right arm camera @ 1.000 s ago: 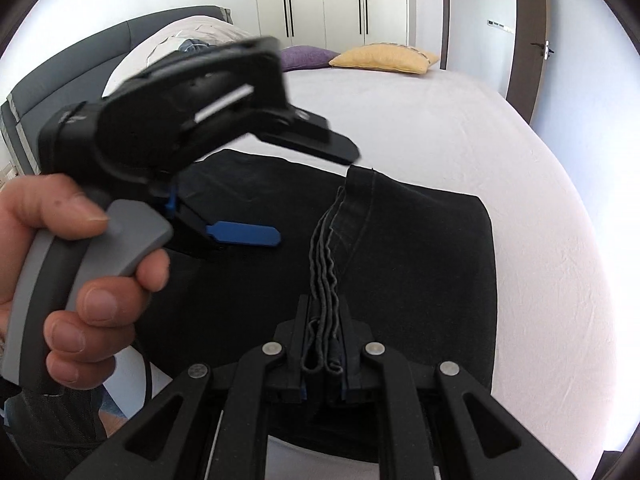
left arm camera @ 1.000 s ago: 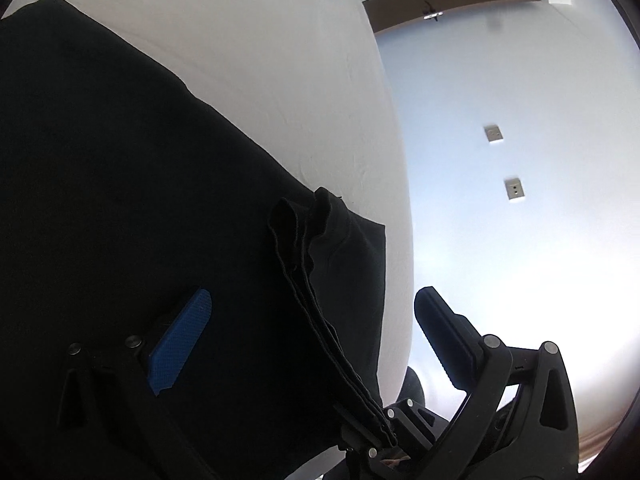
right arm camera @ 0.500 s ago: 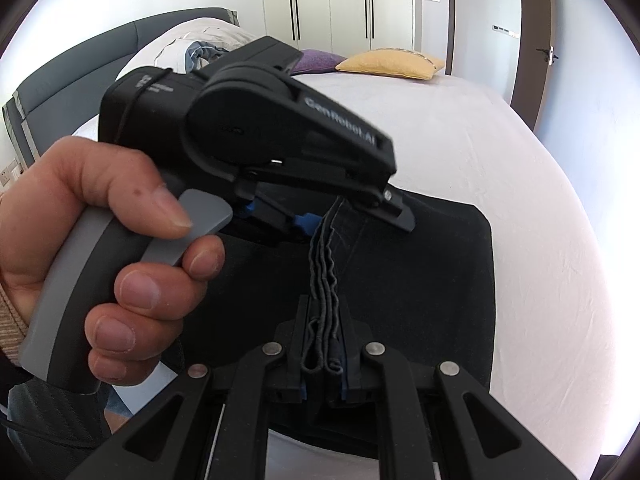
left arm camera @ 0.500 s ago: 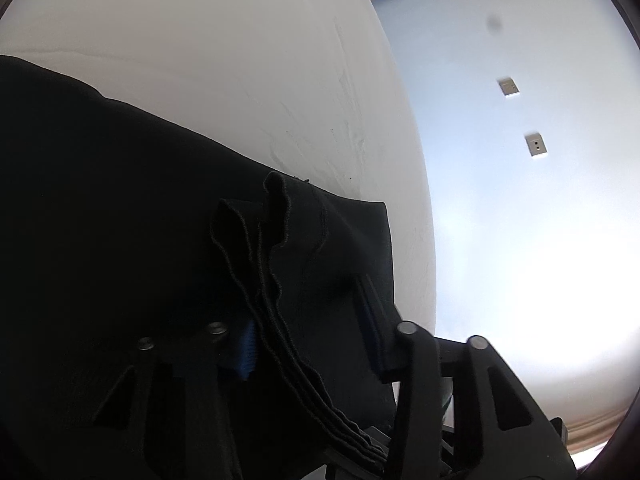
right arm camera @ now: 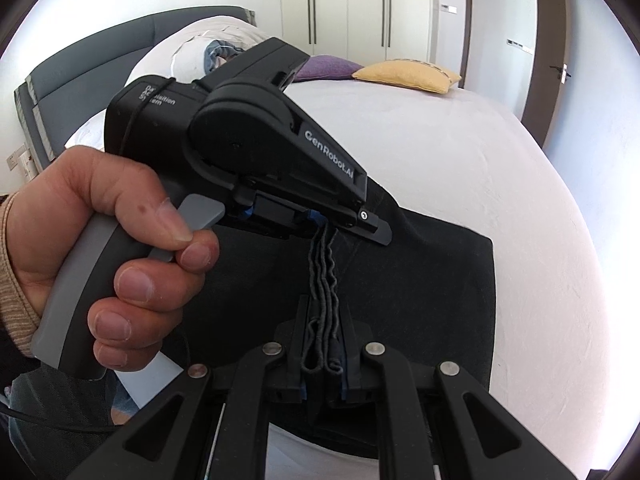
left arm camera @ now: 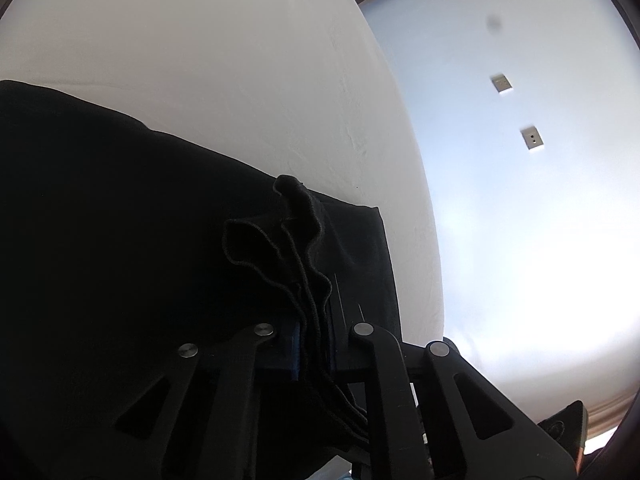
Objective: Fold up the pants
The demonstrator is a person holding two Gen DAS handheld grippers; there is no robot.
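Black fabric: pants [right arm camera: 420, 288], folded on white bed [right arm camera: 460, 168].
Handling: soft, limp, light; take the bunched edge.
Left gripper [right arm camera: 320, 224]: clamped on edge.
Right gripper [right arm camera: 322, 360]: clamped on edge.

Home bedroom, white-sheeted bed [right arm camera: 460, 168], cushions [right arm camera: 404, 74], built-in wardrobe [right arm camera: 360, 4]

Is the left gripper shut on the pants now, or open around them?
Shut on them. The left gripper pinches the bunched hem layers of the black pants; the right-wrist view shows the same edge clamped.
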